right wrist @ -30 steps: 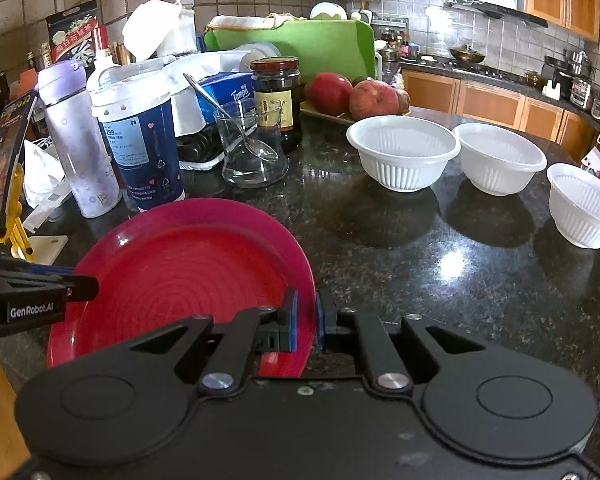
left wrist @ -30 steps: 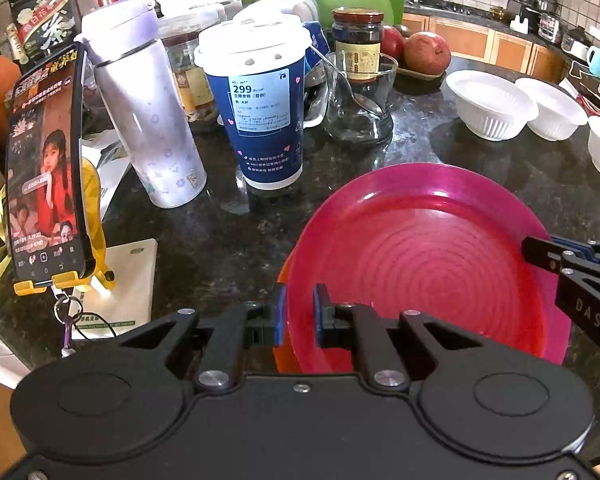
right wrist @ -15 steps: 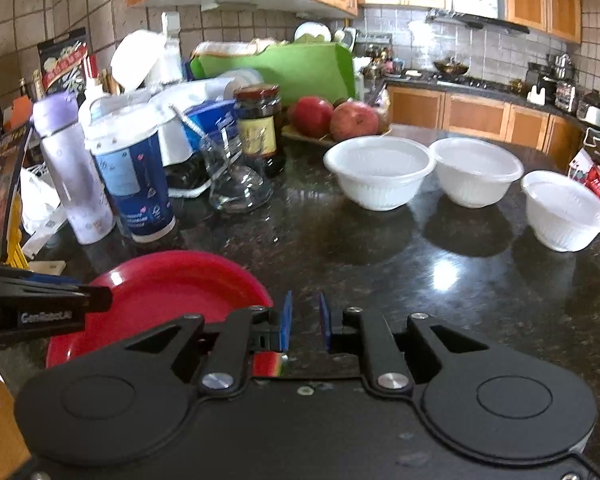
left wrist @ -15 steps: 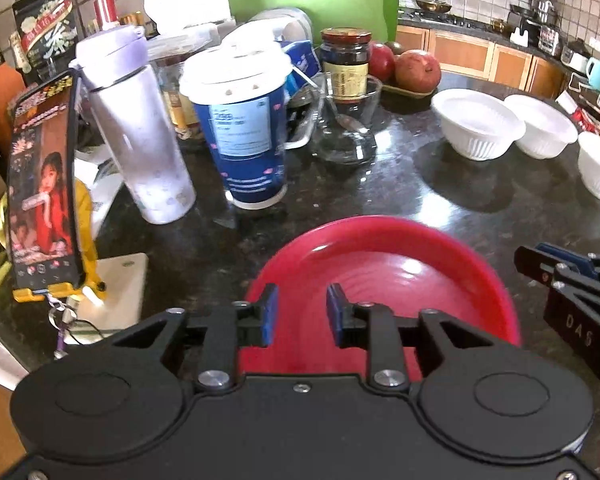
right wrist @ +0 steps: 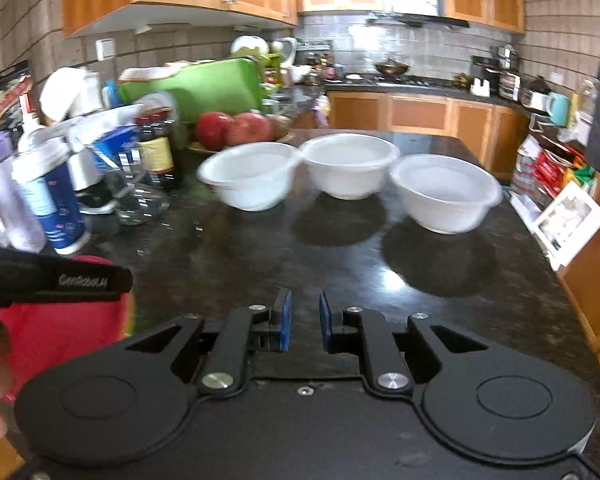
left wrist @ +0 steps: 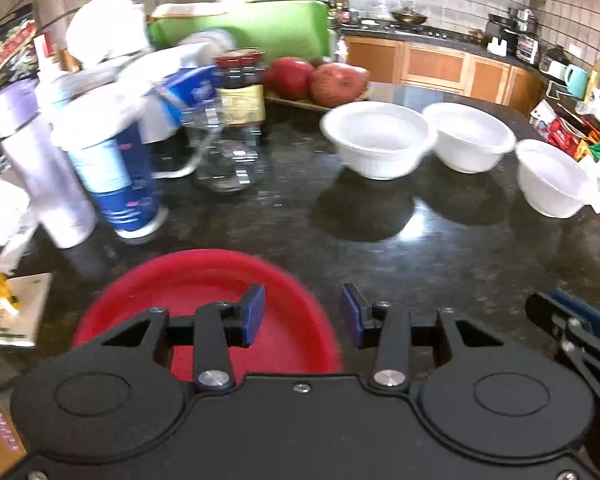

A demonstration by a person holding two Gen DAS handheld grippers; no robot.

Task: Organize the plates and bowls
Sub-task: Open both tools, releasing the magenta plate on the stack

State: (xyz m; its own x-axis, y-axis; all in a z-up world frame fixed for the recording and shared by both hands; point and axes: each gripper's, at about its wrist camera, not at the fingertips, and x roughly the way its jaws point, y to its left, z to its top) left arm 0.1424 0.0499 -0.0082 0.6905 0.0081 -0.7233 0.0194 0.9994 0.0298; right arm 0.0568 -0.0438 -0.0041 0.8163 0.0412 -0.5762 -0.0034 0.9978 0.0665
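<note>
Red plastic catches the eye at the near edge of the dark stone table (left wrist: 440,248), where a plate (left wrist: 204,284) lies flat, free of both grippers. Left gripper (left wrist: 302,314) hangs over the plate's right rim with its jaws spreading wider and nothing between them; right gripper (right wrist: 303,322) points toward bare table with its jaws only a narrow gap apart, gripping nothing. Three white bowls (right wrist: 350,170) stand separately in a loose row farther back, the two on the left nearly touching at the rim, the third just beside them. Cups, a bottle, a jar and fruit crowd the back-left corner. Judging by this layout, the plate appears settled, while the bowls remain ungathered; nesting them into one stack looks like the work left, so the task seems no more than partly done.
</note>
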